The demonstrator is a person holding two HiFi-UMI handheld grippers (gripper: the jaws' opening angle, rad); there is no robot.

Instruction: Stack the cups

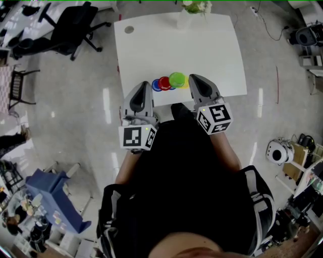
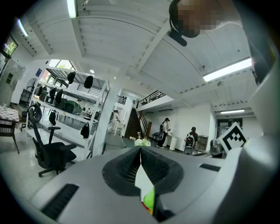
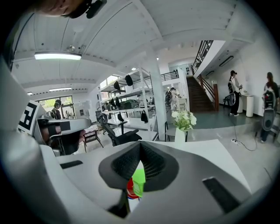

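Note:
Four cups stand in a row near the front edge of the white table (image 1: 202, 50): blue (image 1: 156, 85), red (image 1: 164, 83), green (image 1: 177, 79) and yellow (image 1: 185, 82), the yellow partly hidden. My left gripper (image 1: 145, 83) hovers just left of the blue cup, its jaws shut with nothing between them. My right gripper (image 1: 192, 77) sits just right of the yellow cup, also shut and empty. In the left gripper view the tips (image 2: 141, 148) meet, with the green cup (image 2: 149, 200) below. The right gripper view shows closed tips (image 3: 140, 142) above the green cup (image 3: 139, 181) and the red cup (image 3: 131, 191).
A vase of flowers (image 1: 187, 15) stands at the table's far edge, and a small grey disc (image 1: 129, 29) lies at its far left corner. A black office chair (image 1: 75, 25) is off to the left. A blue bin (image 1: 53, 194) stands on the floor.

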